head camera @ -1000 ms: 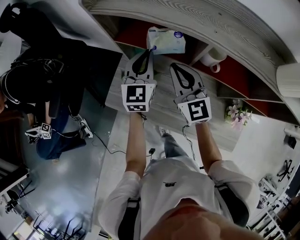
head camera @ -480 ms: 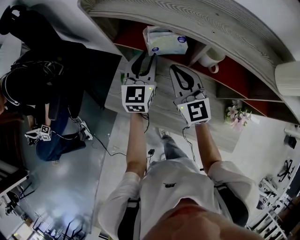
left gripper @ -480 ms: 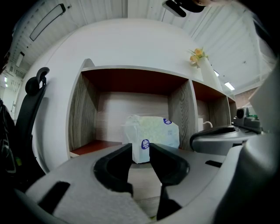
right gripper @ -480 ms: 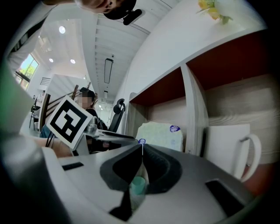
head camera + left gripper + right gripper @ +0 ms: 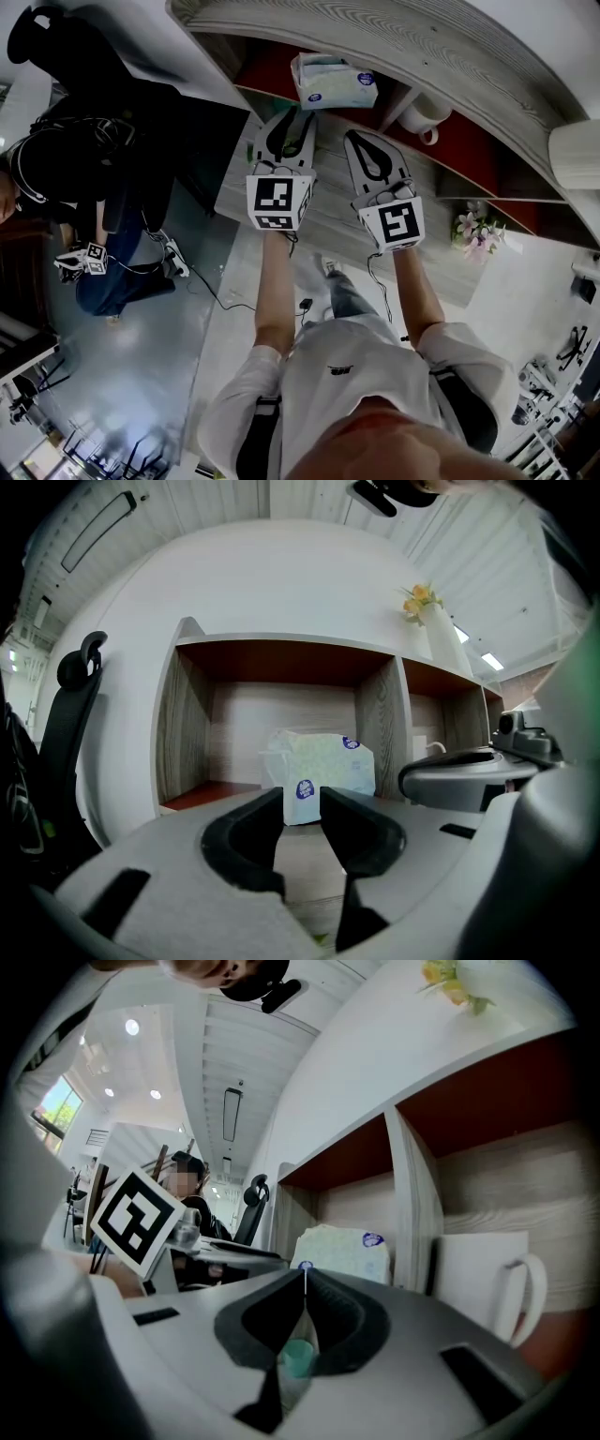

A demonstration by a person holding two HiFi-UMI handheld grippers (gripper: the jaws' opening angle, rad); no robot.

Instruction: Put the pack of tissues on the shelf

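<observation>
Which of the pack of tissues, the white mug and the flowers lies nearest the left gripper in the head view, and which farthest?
1. The pack of tissues, on the shelf just ahead of the left gripper.
2. The white mug, in the next compartment to the right.
3. The flowers, far to the right.

The person wears a white short-sleeved T-shirt [image 5: 380, 361] with a small dark logo [image 5: 339, 369] on the chest and dark straps [image 5: 259, 417] at both shoulders. The left gripper [image 5: 302, 116] and right gripper [image 5: 353, 138] have pale grey shells, and their jaws are lined in black, forming teardrop-shaped loops. The left cube [image 5: 277, 201] and right cube [image 5: 397, 222] are white with black square markers. A thin black cable [image 5: 373, 272] hangs below the right cube. A small teal part [image 5: 298, 1357] sits behind the right jaws.
</observation>
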